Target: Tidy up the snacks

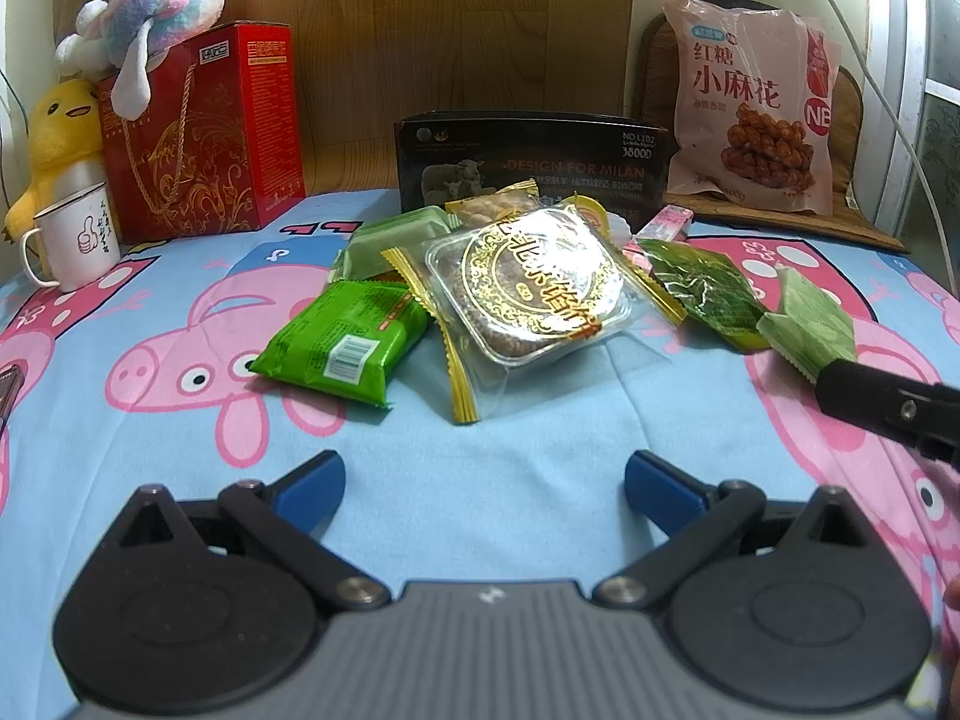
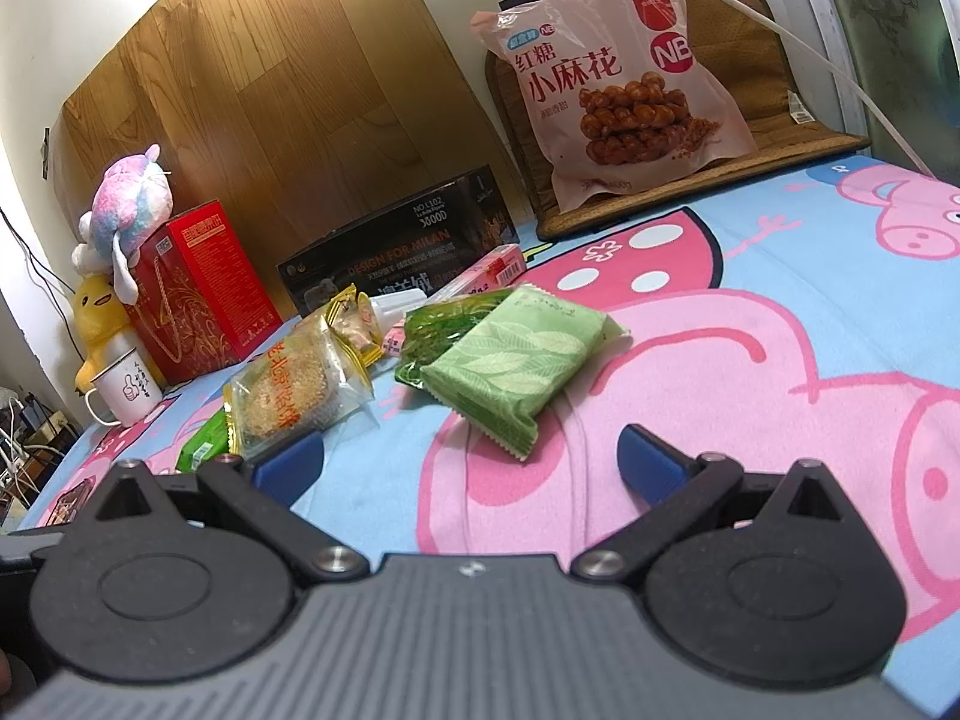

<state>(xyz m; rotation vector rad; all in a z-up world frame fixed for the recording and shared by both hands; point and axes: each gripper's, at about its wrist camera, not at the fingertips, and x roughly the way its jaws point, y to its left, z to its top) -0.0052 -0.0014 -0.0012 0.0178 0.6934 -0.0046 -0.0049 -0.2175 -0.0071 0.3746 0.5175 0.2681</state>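
- The left wrist view is taken low over the bedsheet (image 1: 510,420), facing the snack pile (image 1: 528,276) straight and near.
- The right wrist view is tilted, aimed from the right; the pile (image 2: 336,372) and pink bag (image 2: 618,78) are shared.

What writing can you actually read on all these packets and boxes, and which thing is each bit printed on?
"红糖 小麻花" and "NB": big pink snack bag.
"DESIGN FOR MILAN", "NO.L102", "3800D": black box.
Gold characters on the clear mooncake wrapper: too warped to read.
Red gift box, white mug, green packet's barcode label: print too small or blurred.
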